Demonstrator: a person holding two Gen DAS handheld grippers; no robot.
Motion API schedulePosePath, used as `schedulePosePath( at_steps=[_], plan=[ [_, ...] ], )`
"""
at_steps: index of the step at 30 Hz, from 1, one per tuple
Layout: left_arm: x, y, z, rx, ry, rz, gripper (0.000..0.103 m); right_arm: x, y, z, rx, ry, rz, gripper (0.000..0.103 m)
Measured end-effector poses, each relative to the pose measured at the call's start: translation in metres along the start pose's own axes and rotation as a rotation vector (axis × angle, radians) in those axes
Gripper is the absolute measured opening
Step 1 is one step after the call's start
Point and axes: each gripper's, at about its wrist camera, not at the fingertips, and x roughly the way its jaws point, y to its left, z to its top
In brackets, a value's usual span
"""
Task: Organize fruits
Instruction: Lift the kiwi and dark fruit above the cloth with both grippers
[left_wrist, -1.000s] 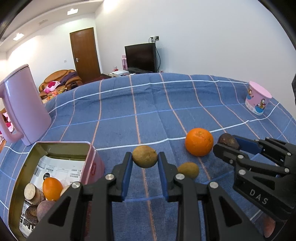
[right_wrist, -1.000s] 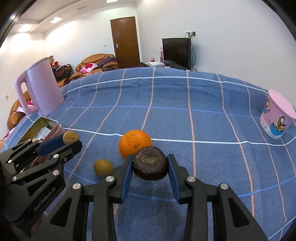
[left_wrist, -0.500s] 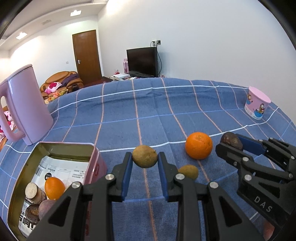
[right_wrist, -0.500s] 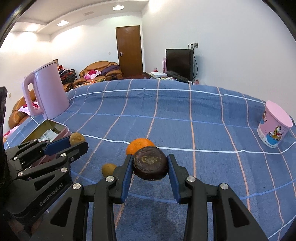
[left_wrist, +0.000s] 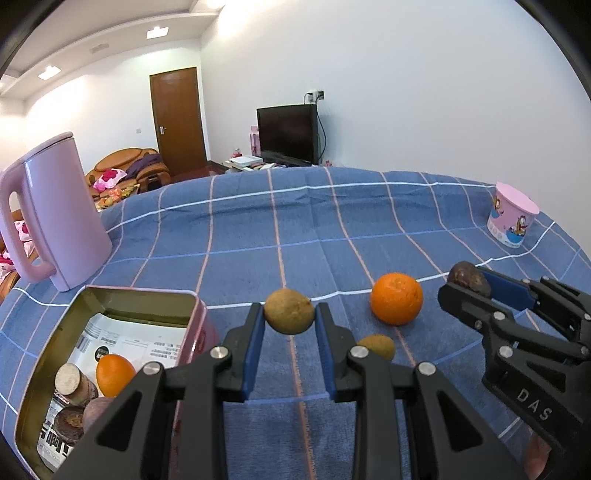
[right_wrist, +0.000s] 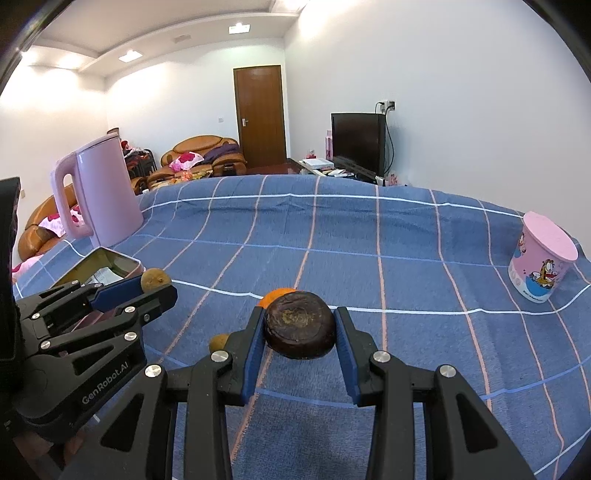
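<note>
My left gripper (left_wrist: 289, 314) is shut on a brown kiwi (left_wrist: 289, 311), held above the blue checked cloth just right of the pink tin (left_wrist: 110, 295). The tin holds an orange (left_wrist: 114, 378) and several brown fruits. My right gripper (right_wrist: 299, 326) is shut on a dark wrinkled passion fruit (right_wrist: 300, 329), lifted off the cloth. On the cloth between them lie an orange (left_wrist: 397, 298) and a second small kiwi (left_wrist: 377, 345). In the right wrist view the orange (right_wrist: 275, 296) peeks out behind the passion fruit, and the left gripper (right_wrist: 157, 286) with its kiwi (right_wrist: 154, 278) shows at the left.
A pink kettle (left_wrist: 55, 214) stands at the far left of the table (left_wrist: 258, 229), behind the tin. A pink cartoon cup (left_wrist: 511, 218) stands at the far right edge. Beyond the table are a sofa, a door and a television.
Both views have tilted upward a little, so the room shows more and the cloth less. Both grips are unchanged and the loose fruits lie where they were.
</note>
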Motion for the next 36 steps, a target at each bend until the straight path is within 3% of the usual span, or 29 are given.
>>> schedulePosePath(
  at_steps=[36],
  plan=[
    [-0.025,0.000,-0.003,-0.004,-0.134,0.072,0.030,-0.023,0.002,-0.004,-0.020,-0.126,-0.042,0.039]
  ],
)
